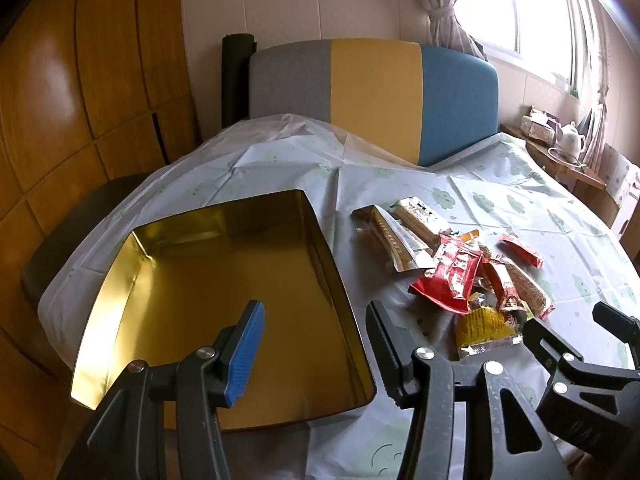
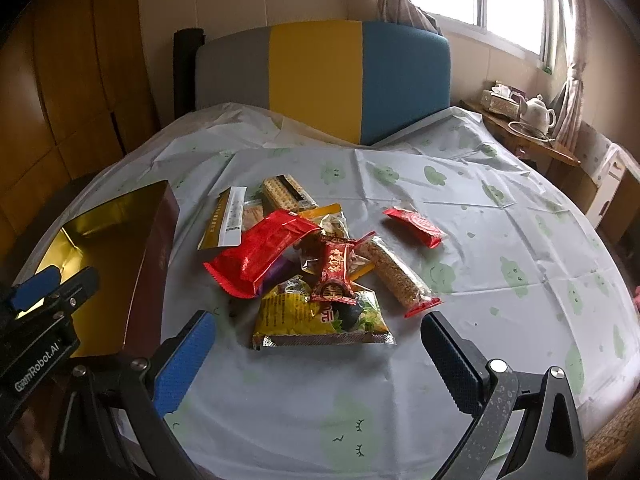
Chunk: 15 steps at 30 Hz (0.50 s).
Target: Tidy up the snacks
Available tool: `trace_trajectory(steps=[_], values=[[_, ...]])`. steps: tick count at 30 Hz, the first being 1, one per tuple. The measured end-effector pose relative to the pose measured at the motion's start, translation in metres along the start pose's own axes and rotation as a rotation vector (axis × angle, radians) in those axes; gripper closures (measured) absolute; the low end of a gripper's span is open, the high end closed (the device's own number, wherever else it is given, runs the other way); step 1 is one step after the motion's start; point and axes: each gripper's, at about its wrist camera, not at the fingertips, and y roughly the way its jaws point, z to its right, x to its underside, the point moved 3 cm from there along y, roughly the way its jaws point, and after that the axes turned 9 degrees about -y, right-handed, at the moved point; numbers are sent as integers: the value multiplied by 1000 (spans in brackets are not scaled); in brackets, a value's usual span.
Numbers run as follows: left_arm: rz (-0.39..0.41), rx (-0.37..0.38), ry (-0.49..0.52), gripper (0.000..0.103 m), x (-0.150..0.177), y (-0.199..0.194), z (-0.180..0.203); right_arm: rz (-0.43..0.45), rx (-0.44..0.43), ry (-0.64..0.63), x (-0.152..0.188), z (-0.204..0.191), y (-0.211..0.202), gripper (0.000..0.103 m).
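Gold-lined tin (image 1: 208, 280) sits beside piled snacks (image 2: 320, 264).

my left gripper (image 1: 316, 344), matte black plastic frame, one ribbed blue rubber pad, silver round screws at the joints, my right gripper (image 2: 318, 360), same black build, blue dimpled pad, white GenRobot.AI lettering on the side

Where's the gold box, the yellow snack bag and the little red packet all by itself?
gold box (image 1: 224, 280), left wrist view, bare inside floor.
yellow snack bag (image 2: 296, 312), right wrist view, yellow front.
little red packet (image 2: 414, 222), right wrist view, wrapper's middle.
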Motion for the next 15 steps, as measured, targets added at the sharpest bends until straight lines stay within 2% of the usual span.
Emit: trace_trajectory(steps=[15], values=[[-17,5,20,49,3,0,5,26,21,-7,-2,11,-6,0]])
